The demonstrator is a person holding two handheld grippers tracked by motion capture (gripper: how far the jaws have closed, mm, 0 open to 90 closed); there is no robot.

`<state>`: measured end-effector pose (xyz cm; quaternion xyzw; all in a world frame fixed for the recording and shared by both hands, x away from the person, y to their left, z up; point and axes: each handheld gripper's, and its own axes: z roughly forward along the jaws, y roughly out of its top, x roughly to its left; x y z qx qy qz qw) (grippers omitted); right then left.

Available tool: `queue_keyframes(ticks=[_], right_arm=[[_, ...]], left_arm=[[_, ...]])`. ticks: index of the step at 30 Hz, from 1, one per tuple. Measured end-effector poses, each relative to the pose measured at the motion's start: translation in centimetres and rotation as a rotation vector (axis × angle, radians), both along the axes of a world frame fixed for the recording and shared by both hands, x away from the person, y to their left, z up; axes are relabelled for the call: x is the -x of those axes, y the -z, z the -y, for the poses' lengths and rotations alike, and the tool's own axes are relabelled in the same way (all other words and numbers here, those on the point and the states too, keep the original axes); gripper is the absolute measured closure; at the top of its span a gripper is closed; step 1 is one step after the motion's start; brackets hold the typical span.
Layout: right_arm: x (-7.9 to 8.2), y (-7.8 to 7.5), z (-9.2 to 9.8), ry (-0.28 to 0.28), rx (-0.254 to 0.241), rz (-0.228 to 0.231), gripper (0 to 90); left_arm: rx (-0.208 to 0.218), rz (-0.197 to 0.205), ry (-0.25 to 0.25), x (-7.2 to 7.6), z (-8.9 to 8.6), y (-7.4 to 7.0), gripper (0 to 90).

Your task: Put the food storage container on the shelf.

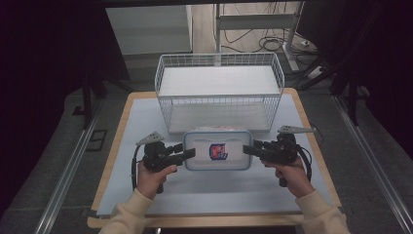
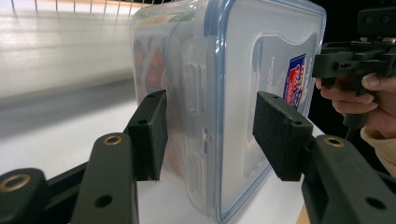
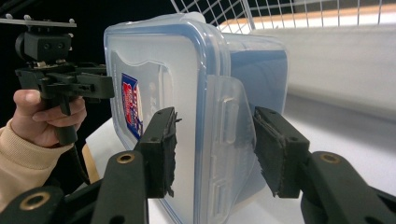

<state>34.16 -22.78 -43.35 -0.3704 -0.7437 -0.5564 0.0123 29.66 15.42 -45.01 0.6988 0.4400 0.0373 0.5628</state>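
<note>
Left gripper (image 2: pixel 210 130) jaws straddle the left end clip of the plastic container (image 1: pixel 217 150); a sliver of gap shows on both pads, so jaws look open around the clip, not pressing. Right gripper (image 3: pixel 212 151) has its jaws closed onto the container's right end, one pad on the lid face, the other on the flipped-out clip/wall side; reads as a grip. Container: clear box, blue-seal lid, sticker on top, something colourful inside. It sits flat on the white mat (image 1: pixel 146 126), between both grippers, just in front of the white wire basket (image 1: pixel 219 92), which looks empty.

Step, as I judge it: two-handed grasp being set up at the ends, lift not started. Next move likely needs the left jaws to close fully, then both hands rise level together, clear the basket's front rim, and lower in. Uneven grip could tilt the box.
</note>
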Motion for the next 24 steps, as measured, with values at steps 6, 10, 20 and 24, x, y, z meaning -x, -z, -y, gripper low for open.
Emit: queue_keyframes(ticks=[6,10,20,24], right_arm=[[-0.3,-1.5,-0.1,-0.001,0.000,0.036,51.0],[-0.7,-2.9,-0.1,-0.002,-0.003,0.047,51.0],[-1.4,-5.4,-0.2,-0.004,0.000,0.080,51.0],[-1.9,-7.1,-0.3,0.000,-0.009,0.102,51.0]], left_arm=[[0.003,0.016,0.003,-0.4,-0.1,-1.3,46.8],[0.004,0.038,-0.001,-0.8,-0.1,-2.7,46.8],[0.014,0.061,-0.001,-1.5,-0.2,-5.1,47.0],[0.020,0.079,-0.004,-2.0,-0.4,-6.6,47.2]])
